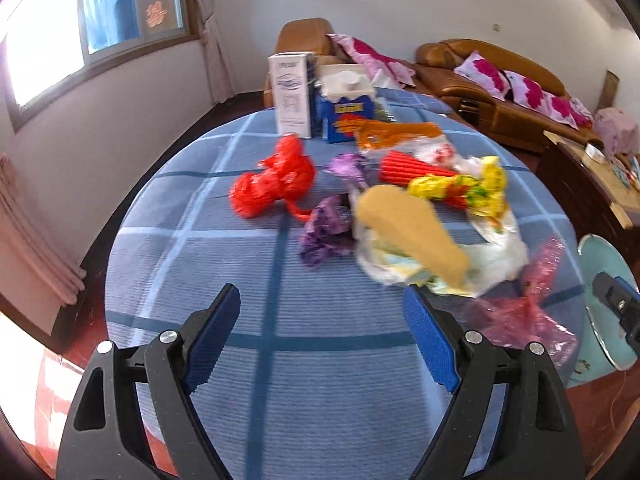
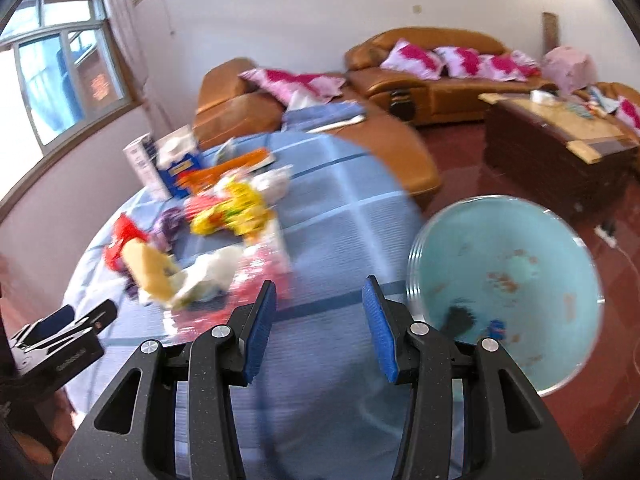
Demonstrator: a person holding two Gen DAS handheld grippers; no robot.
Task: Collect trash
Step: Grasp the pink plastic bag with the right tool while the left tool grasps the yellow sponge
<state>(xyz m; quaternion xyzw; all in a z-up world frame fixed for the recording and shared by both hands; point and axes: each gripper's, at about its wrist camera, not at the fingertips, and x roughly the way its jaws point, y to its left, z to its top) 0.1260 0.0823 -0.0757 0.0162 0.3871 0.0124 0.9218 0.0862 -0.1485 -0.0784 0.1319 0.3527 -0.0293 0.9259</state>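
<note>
Trash lies on a round table with a blue checked cloth [image 1: 280, 320]: a red plastic bag [image 1: 272, 180], purple wrappers [image 1: 324, 228], a tan piece [image 1: 412, 228] on a white bag [image 1: 500, 256], a yellow wrapper [image 1: 460, 188], a red ribbed pack [image 1: 408, 168] and a pink film bag [image 1: 520, 312]. My left gripper [image 1: 322, 320] is open and empty above the cloth, just short of the pile. My right gripper [image 2: 320, 312] is open and empty near the table's right edge, beside the pink film [image 2: 260, 272]. A light blue bin [image 2: 508, 292] stands off the edge to its right.
A white box [image 1: 290, 92] and a blue box [image 1: 348, 116] stand at the table's far side, with an orange packet [image 1: 396, 132]. Brown sofas with pink cushions [image 2: 432, 64] line the wall. A wooden coffee table [image 2: 560, 148] is on the right. The floor is red.
</note>
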